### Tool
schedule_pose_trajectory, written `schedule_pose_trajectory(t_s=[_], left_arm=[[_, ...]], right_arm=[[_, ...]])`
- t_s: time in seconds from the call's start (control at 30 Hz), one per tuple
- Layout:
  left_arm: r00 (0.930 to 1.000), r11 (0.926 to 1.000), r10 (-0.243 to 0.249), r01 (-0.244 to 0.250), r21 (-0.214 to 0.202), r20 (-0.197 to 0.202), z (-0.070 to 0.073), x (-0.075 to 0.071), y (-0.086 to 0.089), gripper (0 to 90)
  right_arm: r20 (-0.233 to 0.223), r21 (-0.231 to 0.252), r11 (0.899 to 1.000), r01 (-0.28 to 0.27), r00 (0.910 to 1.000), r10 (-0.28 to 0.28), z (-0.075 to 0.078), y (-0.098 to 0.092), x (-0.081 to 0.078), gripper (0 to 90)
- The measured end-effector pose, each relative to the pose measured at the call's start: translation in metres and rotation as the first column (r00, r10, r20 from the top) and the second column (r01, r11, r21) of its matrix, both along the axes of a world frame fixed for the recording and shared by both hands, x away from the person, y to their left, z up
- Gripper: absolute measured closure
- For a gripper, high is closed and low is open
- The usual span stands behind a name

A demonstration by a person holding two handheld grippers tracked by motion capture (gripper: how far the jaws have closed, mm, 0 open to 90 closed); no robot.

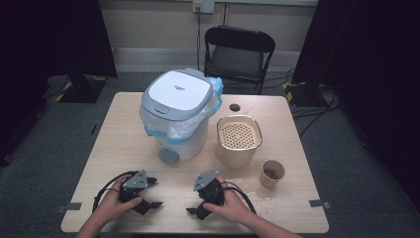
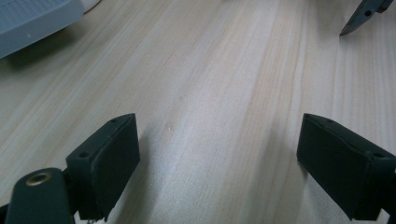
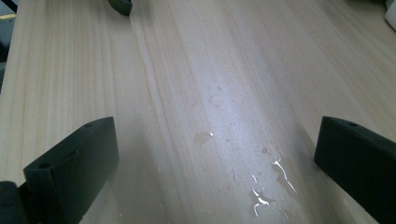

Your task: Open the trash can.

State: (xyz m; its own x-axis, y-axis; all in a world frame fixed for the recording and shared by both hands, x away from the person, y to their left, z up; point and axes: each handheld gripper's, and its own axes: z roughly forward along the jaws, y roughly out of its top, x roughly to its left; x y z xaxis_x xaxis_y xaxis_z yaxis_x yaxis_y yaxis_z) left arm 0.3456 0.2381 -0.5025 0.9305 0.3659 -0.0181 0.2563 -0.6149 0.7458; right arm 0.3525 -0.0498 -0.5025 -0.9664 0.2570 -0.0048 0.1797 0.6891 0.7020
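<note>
I have both grippers low over the near edge of the table (image 1: 124, 134), facing each other. The left gripper (image 1: 148, 192) sits at the near left with its jaws spread wide and nothing between them; in the left gripper view I see bare wood between the left gripper (image 2: 219, 158) jaws, and a tip of the other gripper at the upper right. The right gripper (image 1: 197, 198) sits just to the right of it, the two near each other but apart, and its jaws are spread wide as well, holding nothing. In the right gripper view the wood between the right gripper (image 3: 215, 158) jaws carries small wet patches (image 3: 266, 186).

Nearest to my grippers, straight ahead, stands a white pedal bin (image 1: 176, 116) with its lid closed and a pale blue bag bunched under the rim; its grey pedal (image 1: 169, 155) points toward me. To the right of the bin, just beside it, stands a beige pot (image 1: 238, 141) with a perforated insert. A paper cup (image 1: 272, 173) with dark contents stands near the pot, closer to me and to the right, upright. Beyond the table stands a black folding chair (image 1: 238, 52).
</note>
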Motion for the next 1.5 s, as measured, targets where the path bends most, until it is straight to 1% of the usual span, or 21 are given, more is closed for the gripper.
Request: schedule_pose_trajectory(t_s=[0.1, 0.13, 0.3, 0.33, 0.43, 0.47, 0.5, 0.53, 0.6, 0.63, 0.73, 0.83, 0.93, 0.97, 1.03, 1.1, 1.2, 1.33, 1.37, 1.43, 1.5], left_arm=[[1.0, 1.0, 0.006, -0.006, 0.001, 0.0, 0.0, 0.0, -0.001, 11.9], [0.9999, 0.9999, 0.012, -0.012, 0.009, 0.0, 0.0, -0.001, -0.001, 11.6], [0.9997, 0.9997, 0.021, -0.021, 0.009, -0.01, 0.001, -0.002, -0.001, 9.7], [0.9994, 0.9997, 0.025, -0.025, -0.003, -0.022, 0.001, -0.002, 0.0, 9.7], [0.9977, 0.9986, 0.05, -0.051, -0.016, -0.046, 0.002, -0.002, 0.003, 12.0], [0.9958, 0.9977, 0.068, -0.068, -0.005, -0.061, 0.005, -0.002, 0.004, 15.2], [0.9949, 0.9975, 0.071, -0.071, 0.001, -0.071, 0.006, -0.002, 0.005, 15.7], [0.9927, 0.9961, 0.088, -0.087, 0.016, -0.083, 0.008, -0.002, 0.005, 15.9], [0.9897, 0.9948, 0.101, -0.099, 0.022, -0.101, 0.011, -0.002, 0.004, 15.8], [0.9897, 0.9948, 0.101, -0.099, 0.022, -0.101, 0.011, -0.002, 0.004, 15.8], [0.9877, 0.9945, 0.104, -0.104, 0.006, -0.117, 0.016, -0.003, 0.003, 15.8], [0.9817, 0.9911, 0.13, -0.133, -0.009, -0.139, 0.026, -0.004, 0.002, 15.8], [0.9786, 0.987, 0.148, -0.155, -0.041, -0.143, 0.037, -0.005, 0.003, 15.9], [0.9766, 0.9844, 0.16, -0.169, -0.05, -0.144, 0.041, -0.005, 0.003, 16.4], [0.9749, 0.983, 0.169, -0.177, -0.047, -0.145, 0.044, -0.005, 0.004, 16.4], [0.9721, 0.9817, 0.174, -0.184, -0.05, -0.158, 0.05, -0.005, 0.003, 16.9], [0.9724, 0.9837, 0.163, -0.173, -0.047, -0.166, 0.056, -0.004, 0.0, 17.7], [0.9698, 0.9833, 0.161, -0.174, -0.054, -0.183, 0.062, 0.0, -0.002, 20.8], [0.9687, 0.983, 0.166, -0.177, -0.047, -0.184, 0.064, 0.001, -0.002, 21.7], [0.9657, 0.9807, 0.176, -0.189, -0.05, -0.191, 0.067, 0.004, -0.002, 23.5], [0.9659, 0.9807, 0.177, -0.189, -0.048, -0.189, 0.071, 0.007, -0.002, 26.0]], right_arm=[[0.0, 0.0, 1.0, 0.0, 1.0, 0.0, 0.0, 0.0, 0.0, 0.0], [0.0, 0.0, 1.0, 0.0, 1.0, 0.0, 0.0, 0.0, 0.0, 0.0], [0.0, 0.0, 1.0, 0.0, 1.0, 0.0, 0.0, 0.0, 0.0, 0.0], [0.0, 0.0, 1.0, 0.0, 1.0, 0.0, 0.0, 0.0, 0.0, 0.0], [0.0, 0.0, 1.0, 0.0, 1.0, 0.0, 0.0, 0.0, 0.0, 0.0], [0.0, 0.0, 1.0, 0.0, 1.0, 0.0, 0.0, 0.0, 0.0, 0.0], [0.0, 0.0, 1.0, 0.001, 1.0, -0.001, 0.0, 0.0, 0.0, 0.0], [0.0, 0.0, 1.0, -0.001, 1.0, 0.001, 0.0, 0.0, 0.0, 0.0], [0.0, 0.0, 1.0, 0.0, 1.0, 0.0, 0.0, 0.0, 0.0, 0.0], [0.0, 0.0, 1.0, 0.0, 1.0, 0.0, 0.0, 0.0, 0.0, 0.0], [0.0, 0.0, 1.0, 0.0, 1.0, 0.0, 0.0, 0.0, 0.0, 0.0], [0.0, 0.0, 1.0, 0.0, 1.0, 0.0, 0.0, 0.0, 0.0, 0.0], [0.0, 0.0, 1.0, 0.0, 1.0, 0.0, 0.0, 0.0, 0.0, 0.0], [0.0, 0.0, 1.0, 0.0, 1.0, 0.0, 0.0, 0.0, 0.0, 0.0], [0.0, 0.0, 1.0, 0.0, 1.0, 0.0, 0.0, 0.0, 0.0, 0.0], [0.0, 0.0, 1.0, 0.0, 1.0, 0.0, 0.0, 0.0, 0.0, 0.0], [0.001, 0.0, 1.0, 0.0, 1.0, 0.0, 0.0, 0.0, 0.0, 0.0], [0.001, 0.0, 1.0, 0.0, 1.0, 0.0, 0.0, 0.0, 0.0, 0.0], [0.0, 0.0, 1.0, 0.001, 1.0, -0.001, 0.0, 0.0, 0.0, 0.0], [0.001, -0.001, 1.0, 0.0, 1.0, 0.0, 0.0, 0.0, 0.0, 0.0], [0.0, -0.001, 1.0, 0.001, 1.0, -0.001, 0.0, 0.0, 0.0, 0.0]])
